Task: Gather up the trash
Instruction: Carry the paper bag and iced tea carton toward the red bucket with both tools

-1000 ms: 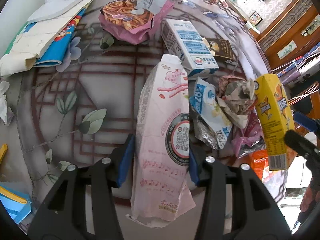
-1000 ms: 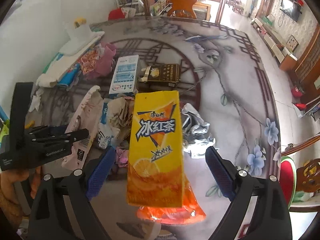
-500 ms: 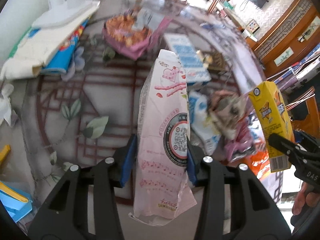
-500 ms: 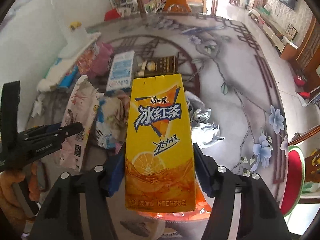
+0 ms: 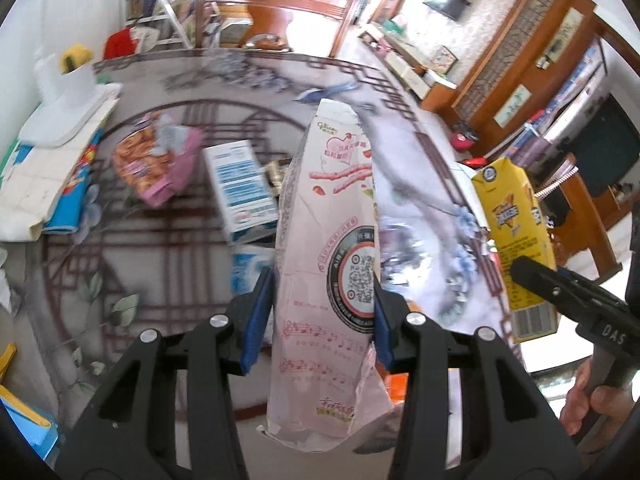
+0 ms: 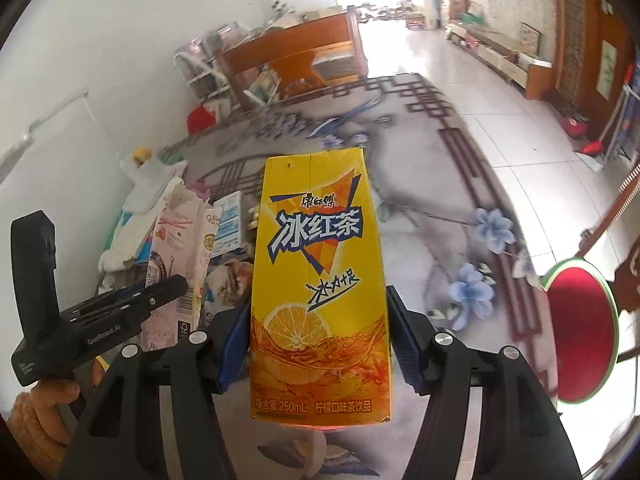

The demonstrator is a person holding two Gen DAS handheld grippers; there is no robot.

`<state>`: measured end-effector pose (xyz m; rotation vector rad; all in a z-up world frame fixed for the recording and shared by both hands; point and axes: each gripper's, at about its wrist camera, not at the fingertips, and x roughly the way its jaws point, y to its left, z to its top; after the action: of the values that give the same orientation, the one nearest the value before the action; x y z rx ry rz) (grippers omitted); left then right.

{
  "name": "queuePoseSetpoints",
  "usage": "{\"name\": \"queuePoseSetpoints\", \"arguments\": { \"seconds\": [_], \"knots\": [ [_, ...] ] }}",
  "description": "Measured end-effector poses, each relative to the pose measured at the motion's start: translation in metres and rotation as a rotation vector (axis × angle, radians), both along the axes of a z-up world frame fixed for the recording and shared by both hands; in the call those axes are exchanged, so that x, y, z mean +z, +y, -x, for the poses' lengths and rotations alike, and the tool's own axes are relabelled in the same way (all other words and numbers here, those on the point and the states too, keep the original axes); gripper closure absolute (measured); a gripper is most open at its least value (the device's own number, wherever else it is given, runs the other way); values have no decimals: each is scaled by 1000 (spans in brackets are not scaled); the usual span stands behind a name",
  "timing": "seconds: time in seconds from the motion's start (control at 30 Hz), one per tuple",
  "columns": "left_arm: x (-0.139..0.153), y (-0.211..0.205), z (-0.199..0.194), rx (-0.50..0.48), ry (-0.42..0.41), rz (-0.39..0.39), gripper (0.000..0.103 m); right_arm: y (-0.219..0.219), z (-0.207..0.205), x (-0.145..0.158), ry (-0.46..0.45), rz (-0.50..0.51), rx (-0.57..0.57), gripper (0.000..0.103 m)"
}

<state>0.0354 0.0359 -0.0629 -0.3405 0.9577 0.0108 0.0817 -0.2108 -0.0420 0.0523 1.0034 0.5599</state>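
Note:
My left gripper [image 5: 320, 312] is shut on a pink and white snack box [image 5: 328, 264] and holds it upright above the table. It also shows in the right wrist view [image 6: 176, 248]. My right gripper [image 6: 316, 344] is shut on a yellow iced-tea carton [image 6: 320, 288], lifted off the table. The carton also shows at the right of the left wrist view [image 5: 516, 240]. More trash lies on the patterned table [image 5: 160, 240]: a blue and white box [image 5: 240, 184] and a pink snack wrapper [image 5: 156, 160].
A stack of papers and a white holder [image 5: 60, 128] sits at the table's left edge. A wooden chair [image 5: 276, 12] stands behind the table. A red stool [image 6: 580, 328] stands on the floor to the right.
Both grippers have closed on their items and risen from the table, tilting up so the room shows. The trash pile has dropped lower and away in both views.

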Motion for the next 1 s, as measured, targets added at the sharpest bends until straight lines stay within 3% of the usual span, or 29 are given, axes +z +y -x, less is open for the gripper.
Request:
{"name": "queuePoseSetpoints", "arguments": {
  "seconds": [0.3,0.57,1.0],
  "knots": [
    [7,-50,-11,-106,-13,23,60,-60,10,-11,38,-27,-135,43],
    [3,-74,-14,-145,4,35,60,-108,20,-23,77,-26,-234,43],
    [-5,-82,-18,-154,33,32,60,-118,20,-32,106,-30,-239,43]
  ]
}}
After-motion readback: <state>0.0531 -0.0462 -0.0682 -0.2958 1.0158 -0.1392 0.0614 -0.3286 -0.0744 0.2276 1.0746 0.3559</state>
